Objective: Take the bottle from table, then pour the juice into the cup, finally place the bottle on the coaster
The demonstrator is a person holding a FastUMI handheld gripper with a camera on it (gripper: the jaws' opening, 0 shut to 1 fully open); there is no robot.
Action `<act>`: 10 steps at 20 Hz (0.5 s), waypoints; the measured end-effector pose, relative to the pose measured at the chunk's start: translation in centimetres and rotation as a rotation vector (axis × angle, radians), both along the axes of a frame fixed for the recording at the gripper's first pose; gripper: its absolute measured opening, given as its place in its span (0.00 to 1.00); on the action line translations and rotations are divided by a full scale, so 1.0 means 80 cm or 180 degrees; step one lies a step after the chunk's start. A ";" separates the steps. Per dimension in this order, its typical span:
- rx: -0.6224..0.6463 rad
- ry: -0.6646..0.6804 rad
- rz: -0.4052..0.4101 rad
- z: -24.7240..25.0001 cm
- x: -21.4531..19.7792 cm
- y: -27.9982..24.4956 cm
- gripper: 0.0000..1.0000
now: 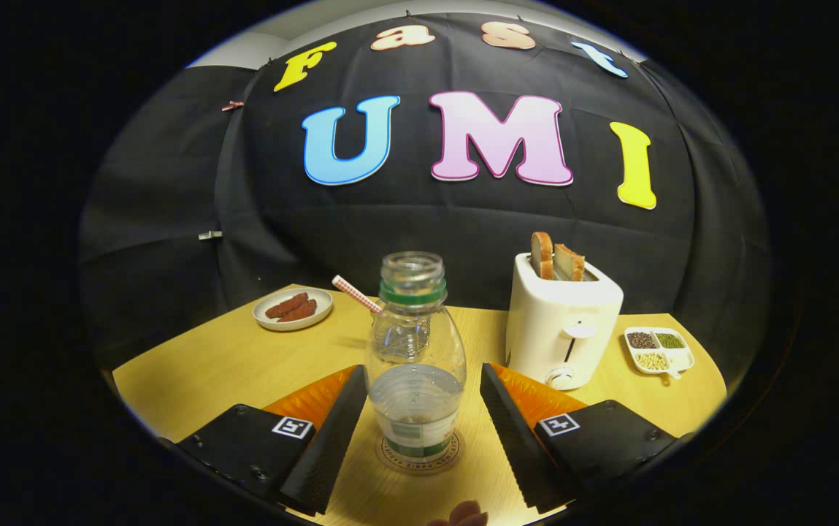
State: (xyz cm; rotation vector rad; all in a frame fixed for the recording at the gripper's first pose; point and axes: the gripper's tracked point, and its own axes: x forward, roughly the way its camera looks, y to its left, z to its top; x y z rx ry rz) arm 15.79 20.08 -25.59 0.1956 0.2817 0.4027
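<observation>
Now bottle [415, 358] on coaster [390, 459], gripper [419, 394] spread

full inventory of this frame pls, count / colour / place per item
clear plastic bottle: 1, uncapped, green neck ring, upright on the coaster, between the tool's fingers, a gap each side
round printed coaster: 1, pale, under the bottle
red-and-white striped straw: 1, just behind the bottle; cup hidden
white toaster: 1, two brown bread slices in its slots, right of the bottle
small round white plate: 1, holds reddish-brown pieces, far left of table
white divided dish: 1, dark, green and pale grains, right of toaster
light wooden table: 1
tool: 1, fingers open around the bottle
fingertip: below the coaster
</observation>
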 end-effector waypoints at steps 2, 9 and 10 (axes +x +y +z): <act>0.0016 -0.0039 -0.0009 0.025 -0.017 -0.015 0.96; -0.0004 -0.0239 -0.0082 0.137 -0.075 -0.075 0.96; -0.0016 -0.0286 -0.0101 0.155 -0.080 -0.083 0.95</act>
